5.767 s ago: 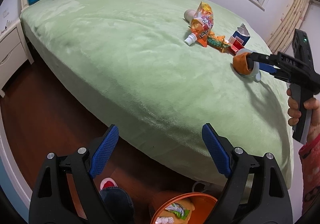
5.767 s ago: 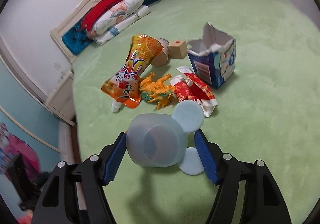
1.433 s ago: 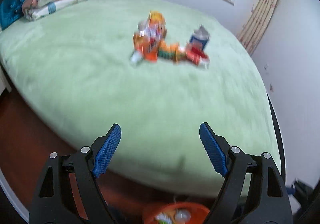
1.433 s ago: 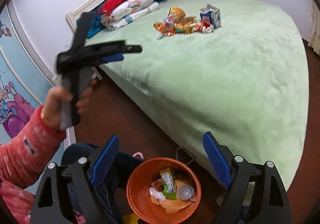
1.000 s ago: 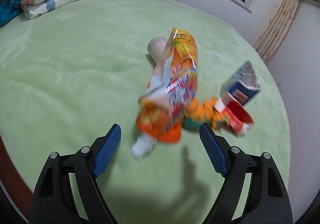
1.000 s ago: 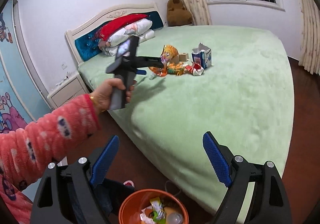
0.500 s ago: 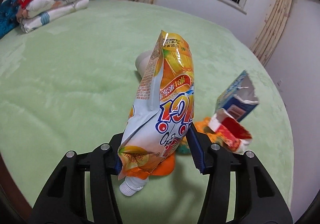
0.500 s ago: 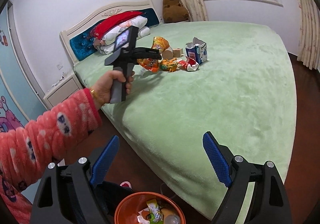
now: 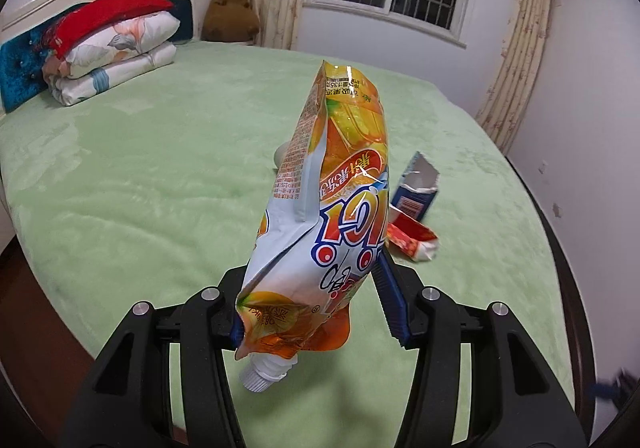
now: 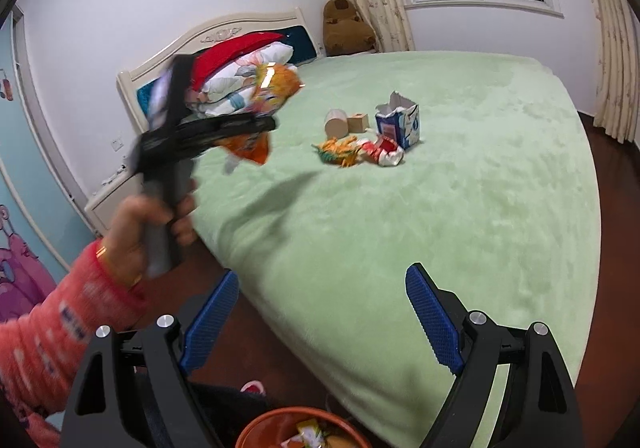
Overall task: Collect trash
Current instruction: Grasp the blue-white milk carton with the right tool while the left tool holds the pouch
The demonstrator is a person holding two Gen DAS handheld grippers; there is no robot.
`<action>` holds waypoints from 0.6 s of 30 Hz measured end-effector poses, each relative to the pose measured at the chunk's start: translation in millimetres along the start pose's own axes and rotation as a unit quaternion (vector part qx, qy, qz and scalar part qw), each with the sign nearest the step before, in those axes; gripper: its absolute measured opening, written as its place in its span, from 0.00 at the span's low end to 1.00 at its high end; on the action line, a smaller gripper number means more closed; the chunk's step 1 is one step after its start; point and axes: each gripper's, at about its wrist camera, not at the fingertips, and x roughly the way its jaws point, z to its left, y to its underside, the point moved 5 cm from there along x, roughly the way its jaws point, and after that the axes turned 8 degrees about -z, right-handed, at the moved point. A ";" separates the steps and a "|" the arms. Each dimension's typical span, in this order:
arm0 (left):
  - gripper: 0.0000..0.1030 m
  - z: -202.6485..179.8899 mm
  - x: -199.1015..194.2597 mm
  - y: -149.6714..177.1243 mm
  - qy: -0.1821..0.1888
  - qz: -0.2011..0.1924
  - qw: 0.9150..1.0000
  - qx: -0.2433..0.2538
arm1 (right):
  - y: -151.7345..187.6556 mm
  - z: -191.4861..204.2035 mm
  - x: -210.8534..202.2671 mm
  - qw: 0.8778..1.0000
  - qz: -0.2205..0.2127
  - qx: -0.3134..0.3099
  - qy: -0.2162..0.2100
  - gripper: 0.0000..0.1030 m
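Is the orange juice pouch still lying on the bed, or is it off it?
Off it. The orange juice pouch hangs cap-down, clamped in the left gripper, clear above the bed; the right wrist view agrees.

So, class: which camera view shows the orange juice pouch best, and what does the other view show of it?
The left wrist view: the orange juice pouch fills the frame, sharp, its print and white spout clear, clamped in the left tool. The right wrist view shows it small, blurred and partly hidden behind that tool.

Bright indoor light, fisheye warp — some blur
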 end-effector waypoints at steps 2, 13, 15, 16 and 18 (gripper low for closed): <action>0.49 2.8 -9.7 0.5 0.003 -0.006 1.000 0.000 | -11.1 -4.0 12.2 1.000 -0.002 0.002 0.008 0.81; 0.49 38.9 -59.9 24.3 -0.001 -0.027 0.999 -0.027 | -95.1 -50.6 120.6 0.996 -0.010 -0.019 0.084 0.82; 0.49 46.5 -65.6 32.6 -0.008 -0.027 0.999 -0.034 | -111.6 -63.4 157.1 0.995 0.003 -0.008 0.102 0.82; 0.49 49.8 -67.9 36.4 -0.012 -0.028 0.999 -0.038 | -115.8 -67.1 166.8 0.995 0.007 0.004 0.102 0.83; 0.49 56.1 -71.9 45.3 -0.023 -0.028 0.998 -0.044 | -126.4 -79.2 197.6 0.993 0.025 0.045 0.111 0.83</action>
